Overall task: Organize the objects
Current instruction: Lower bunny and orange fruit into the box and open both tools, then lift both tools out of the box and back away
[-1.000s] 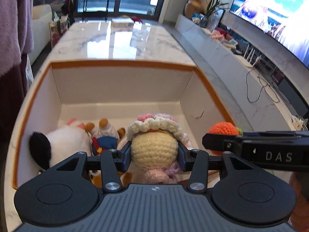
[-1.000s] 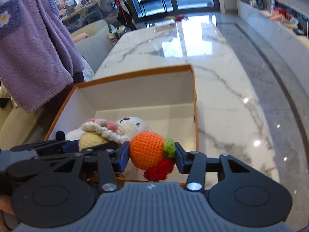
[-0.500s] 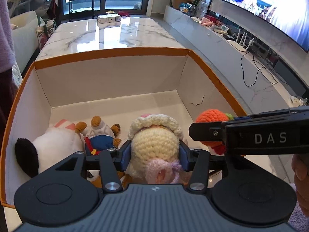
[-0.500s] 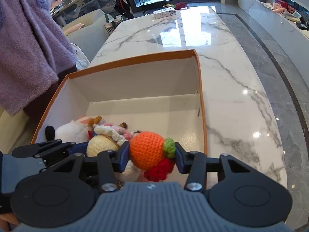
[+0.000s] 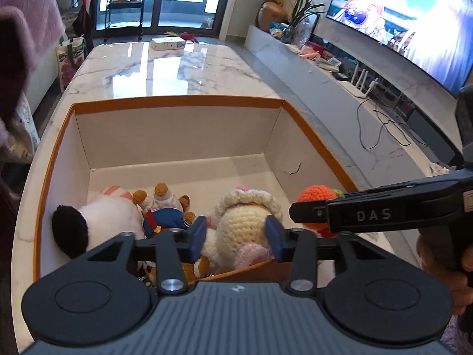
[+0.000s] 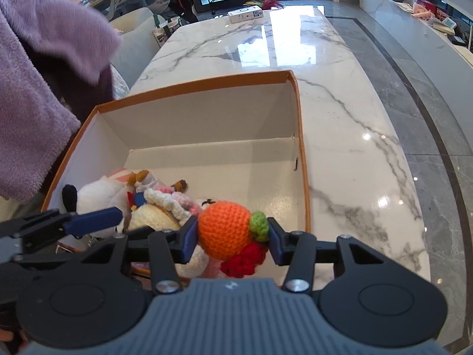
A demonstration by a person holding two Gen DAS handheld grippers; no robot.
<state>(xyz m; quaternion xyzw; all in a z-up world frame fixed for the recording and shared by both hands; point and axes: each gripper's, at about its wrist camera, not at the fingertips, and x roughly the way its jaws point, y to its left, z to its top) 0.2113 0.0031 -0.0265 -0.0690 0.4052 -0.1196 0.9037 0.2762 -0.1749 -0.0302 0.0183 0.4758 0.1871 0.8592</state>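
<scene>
An orange-rimmed white box (image 5: 177, 100) (image 6: 207, 84) stands on the marble table. My left gripper (image 5: 235, 238) is open just above the box's near edge; a cream crochet doll with a frilly bonnet (image 5: 242, 222) (image 6: 153, 216) lies loose in the box between its fingers. A white plush with a black ear (image 5: 97, 219) (image 6: 94, 195) and a small blue-dressed figure (image 5: 165, 216) lie beside it. My right gripper (image 6: 232, 238) is shut on an orange crochet ball with green and red parts (image 6: 226, 229) (image 5: 316, 196), held over the box's near right corner.
A small white carton (image 5: 168, 43) (image 6: 245, 14) lies at the table's far end. A person in a purple fleece (image 6: 38, 88) stands at the left. A TV (image 5: 408, 14) and a low marble counter (image 5: 295, 59) run along the right.
My left gripper has opened and let go of the cream doll, which now rests in the box. Both grippers have drawn back and up a little. The right gripper still holds the orange ball.
</scene>
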